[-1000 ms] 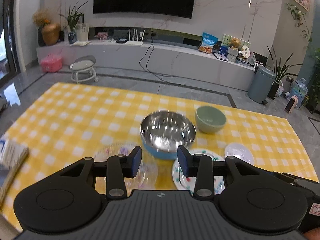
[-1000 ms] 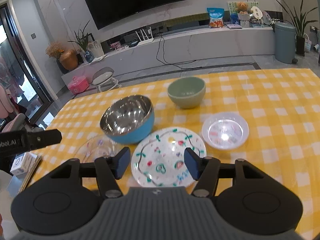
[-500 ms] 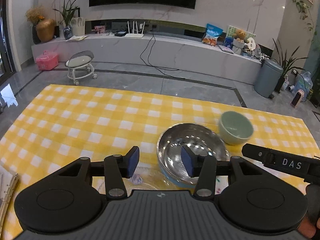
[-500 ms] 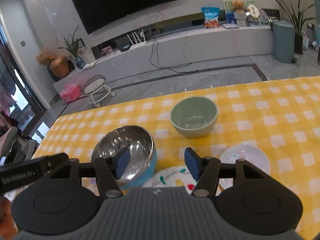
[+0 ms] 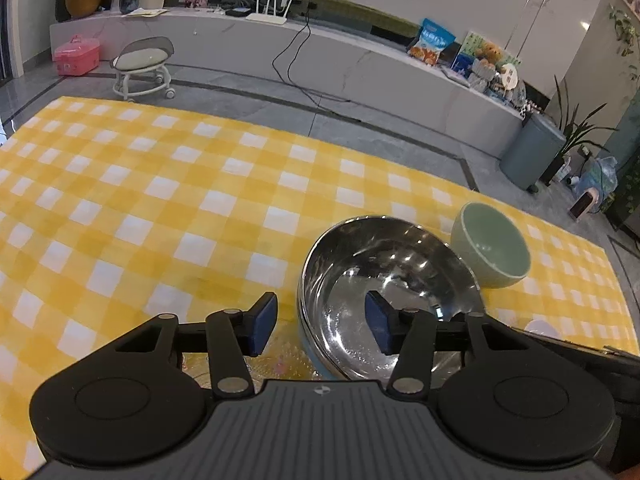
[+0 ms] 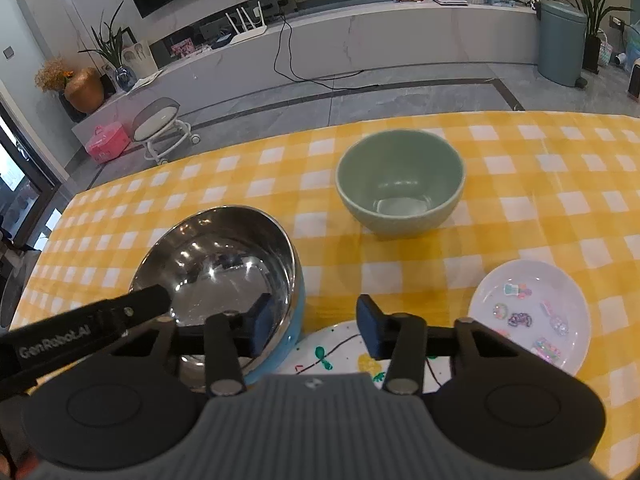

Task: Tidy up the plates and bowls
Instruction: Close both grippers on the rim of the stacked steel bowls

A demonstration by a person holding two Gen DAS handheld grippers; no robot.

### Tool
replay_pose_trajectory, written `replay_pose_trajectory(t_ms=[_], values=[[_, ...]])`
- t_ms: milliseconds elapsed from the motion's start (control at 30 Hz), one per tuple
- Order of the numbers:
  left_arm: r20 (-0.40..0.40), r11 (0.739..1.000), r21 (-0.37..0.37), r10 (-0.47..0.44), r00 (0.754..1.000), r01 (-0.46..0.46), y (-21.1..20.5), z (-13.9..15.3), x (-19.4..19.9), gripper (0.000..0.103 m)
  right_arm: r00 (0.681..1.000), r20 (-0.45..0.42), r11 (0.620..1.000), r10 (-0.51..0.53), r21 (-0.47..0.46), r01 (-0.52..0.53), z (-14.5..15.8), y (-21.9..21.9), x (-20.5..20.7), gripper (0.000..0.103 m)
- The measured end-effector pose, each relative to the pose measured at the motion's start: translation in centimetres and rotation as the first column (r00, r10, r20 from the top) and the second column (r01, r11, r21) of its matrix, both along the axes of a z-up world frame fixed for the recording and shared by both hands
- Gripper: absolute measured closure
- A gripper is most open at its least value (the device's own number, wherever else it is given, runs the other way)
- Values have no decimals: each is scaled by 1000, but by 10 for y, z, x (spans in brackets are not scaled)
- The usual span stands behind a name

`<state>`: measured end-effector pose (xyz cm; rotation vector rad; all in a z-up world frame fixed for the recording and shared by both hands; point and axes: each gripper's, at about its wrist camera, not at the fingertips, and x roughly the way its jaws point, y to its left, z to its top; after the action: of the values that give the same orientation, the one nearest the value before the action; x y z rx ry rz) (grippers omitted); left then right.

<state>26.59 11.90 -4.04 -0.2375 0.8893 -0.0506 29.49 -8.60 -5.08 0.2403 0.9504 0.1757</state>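
Your left tool (image 5: 320, 326) stands open with its two blue pads straddling the near left rim of the steel bowl (image 5: 384, 280): one pad is outside the blue wall, the other inside over the shiny interior. Neither pad presses on the rim. Its jaws have just been closing a little.

Your right tool (image 6: 310, 326) is open too, and its jaws have just been closing. Its left pad sits inside the steel bowl's (image 6: 224, 264) right rim, its right pad outside, above the painted plate (image 6: 336, 354); whether the inner pad touches the metal you cannot tell.

The steel bowl stands upright on the yellow checked surface (image 5: 160, 200). The green bowl (image 6: 400, 184) is at about 1 o'clock from it, upright; in the left wrist view it looks just beside the steel rim, in the right wrist view clearly apart. The small white dish (image 6: 528, 316) with coloured bits lies at 3 o'clock from the steel bowl, beside the painted plate. A clear glass plate (image 5: 280, 364) shows under your left tool, partly hidden.

From the right wrist view, the left tool's black body reaches in at 9 o'clock over the steel bowl.
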Motion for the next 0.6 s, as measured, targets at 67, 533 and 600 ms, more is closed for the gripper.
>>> replay_pose_trajectory(t_ms=[67, 533, 600], values=[[-11, 1000, 1, 3, 1000, -3, -2, -2, 1, 63, 1000, 1, 1000, 2, 3, -2, -2, 1, 2, 66], [-20, 998, 52, 23, 1000, -22, -5, 13, -10, 92, 1000, 9, 999, -12, 36, 12, 10, 7, -1, 94], [-11, 999, 38, 22, 1000, -22, -4, 24, -17, 92, 999, 32, 999, -5, 37, 3, 21, 6, -8, 95]])
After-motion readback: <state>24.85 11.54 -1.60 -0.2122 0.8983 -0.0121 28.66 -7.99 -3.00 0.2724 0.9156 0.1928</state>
